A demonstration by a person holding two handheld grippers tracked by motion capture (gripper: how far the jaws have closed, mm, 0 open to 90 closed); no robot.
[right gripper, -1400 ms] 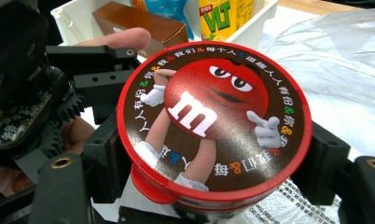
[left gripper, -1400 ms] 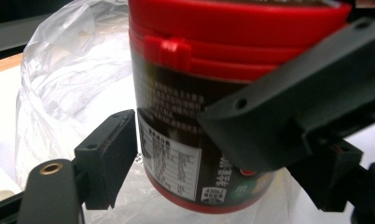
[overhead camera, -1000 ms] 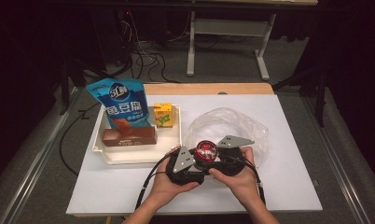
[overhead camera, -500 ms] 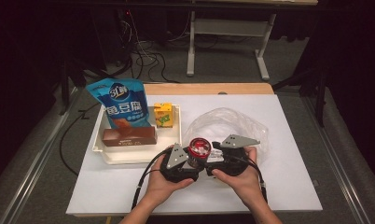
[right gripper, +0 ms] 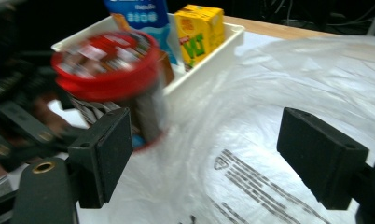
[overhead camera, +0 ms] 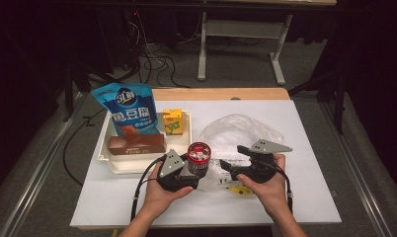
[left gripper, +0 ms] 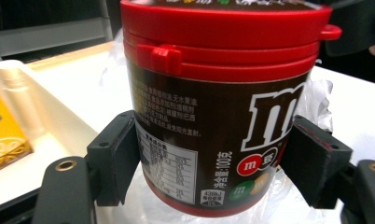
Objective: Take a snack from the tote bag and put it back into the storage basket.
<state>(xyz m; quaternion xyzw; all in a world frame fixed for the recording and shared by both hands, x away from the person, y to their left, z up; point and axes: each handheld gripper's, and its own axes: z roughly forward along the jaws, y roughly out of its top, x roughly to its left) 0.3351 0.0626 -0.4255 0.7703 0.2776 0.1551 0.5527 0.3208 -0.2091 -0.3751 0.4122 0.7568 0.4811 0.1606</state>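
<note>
A brown candy jar (overhead camera: 198,157) with a red lid stands upright in my left gripper (overhead camera: 195,172), just right of the tray. In the left gripper view both pads press the jar's (left gripper: 213,93) sides, so the left gripper (left gripper: 213,163) is shut on it. My right gripper (overhead camera: 232,159) is a little to the jar's right and apart from it. Its jaws have just been opening and nothing is gripped between them. In the right gripper view the right gripper (right gripper: 218,154) stands open over a clear plastic bag (right gripper: 293,70), with the jar (right gripper: 108,56) blurred at the left.
The clear bag (overhead camera: 238,129) lies crumpled on the white table right of centre. A white tray (overhead camera: 112,167) at the left holds a blue pouch (overhead camera: 127,108), a yellow juice box (overhead camera: 173,121) and a brown box (overhead camera: 136,144). Cables trail from both grippers toward the front edge.
The left gripper has carried the jar leftward toward the tray. The right gripper has drawn off to the right, leaving a gap between it and the jar.
</note>
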